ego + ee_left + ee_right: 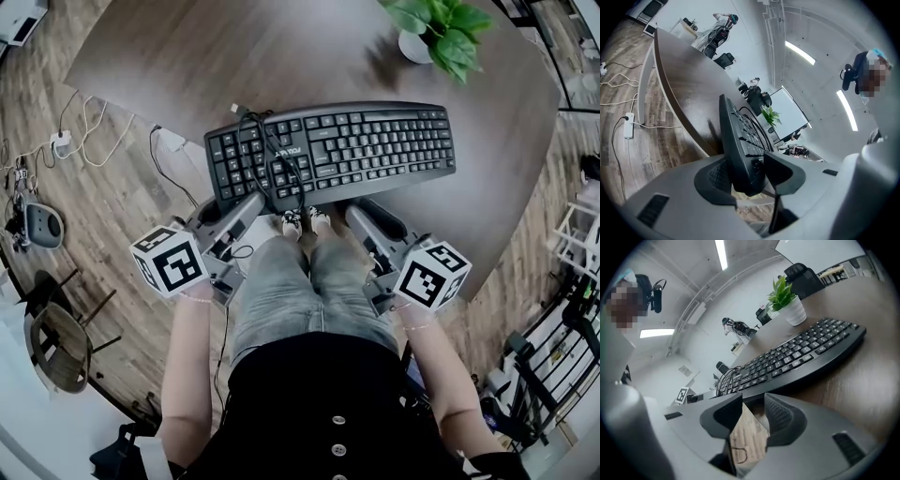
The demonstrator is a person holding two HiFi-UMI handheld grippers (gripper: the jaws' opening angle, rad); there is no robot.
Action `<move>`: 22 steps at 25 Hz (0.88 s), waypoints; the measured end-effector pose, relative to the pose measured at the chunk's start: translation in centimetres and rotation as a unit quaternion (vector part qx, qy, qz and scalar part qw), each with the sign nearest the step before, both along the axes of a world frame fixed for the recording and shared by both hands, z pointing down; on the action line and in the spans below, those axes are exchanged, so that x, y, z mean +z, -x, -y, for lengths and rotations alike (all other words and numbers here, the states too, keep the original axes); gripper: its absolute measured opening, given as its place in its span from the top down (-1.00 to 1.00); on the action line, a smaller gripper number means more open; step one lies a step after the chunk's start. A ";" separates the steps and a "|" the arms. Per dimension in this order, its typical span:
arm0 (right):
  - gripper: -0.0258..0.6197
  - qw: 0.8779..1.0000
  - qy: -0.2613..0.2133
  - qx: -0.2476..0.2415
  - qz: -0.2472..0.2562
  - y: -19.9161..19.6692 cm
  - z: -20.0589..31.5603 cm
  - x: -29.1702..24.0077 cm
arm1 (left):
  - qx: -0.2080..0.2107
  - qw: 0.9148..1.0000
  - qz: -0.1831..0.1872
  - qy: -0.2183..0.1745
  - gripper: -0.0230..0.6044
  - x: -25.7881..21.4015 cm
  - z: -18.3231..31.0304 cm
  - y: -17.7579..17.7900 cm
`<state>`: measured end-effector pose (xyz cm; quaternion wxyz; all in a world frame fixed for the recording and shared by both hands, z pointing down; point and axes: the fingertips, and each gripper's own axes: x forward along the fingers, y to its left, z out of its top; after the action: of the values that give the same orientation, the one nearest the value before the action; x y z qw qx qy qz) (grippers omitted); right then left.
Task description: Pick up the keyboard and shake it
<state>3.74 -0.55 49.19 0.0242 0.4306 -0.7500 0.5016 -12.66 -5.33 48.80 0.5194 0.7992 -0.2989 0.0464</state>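
Item: keyboard (333, 150), mid-frame at the table's (187, 56) near edge, long axis left to right; my left gripper (247, 204) pinches its lower-left edge, my right gripper (362, 212) spread, empty, just below its lower-right edge.

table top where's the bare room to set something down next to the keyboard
Widest bare patch: the table beyond the keyboard, left of the potted plant. A narrower strip lies right of the keyboard. Crowded: the near edge, with the left gripper, right gripper and coiled cable.
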 end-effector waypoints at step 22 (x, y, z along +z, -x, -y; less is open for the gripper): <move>0.20 0.951 0.045 0.204 0.227 -2.6 3.6 1.7 | 0.001 1.000 -0.016 -0.005 0.36 -2.0 0.0 0.0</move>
<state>6.31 -4.19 50.92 -0.2298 0.4478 -0.6087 0.6133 -12.69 -5.36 46.77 0.5203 0.8027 -0.2895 0.0325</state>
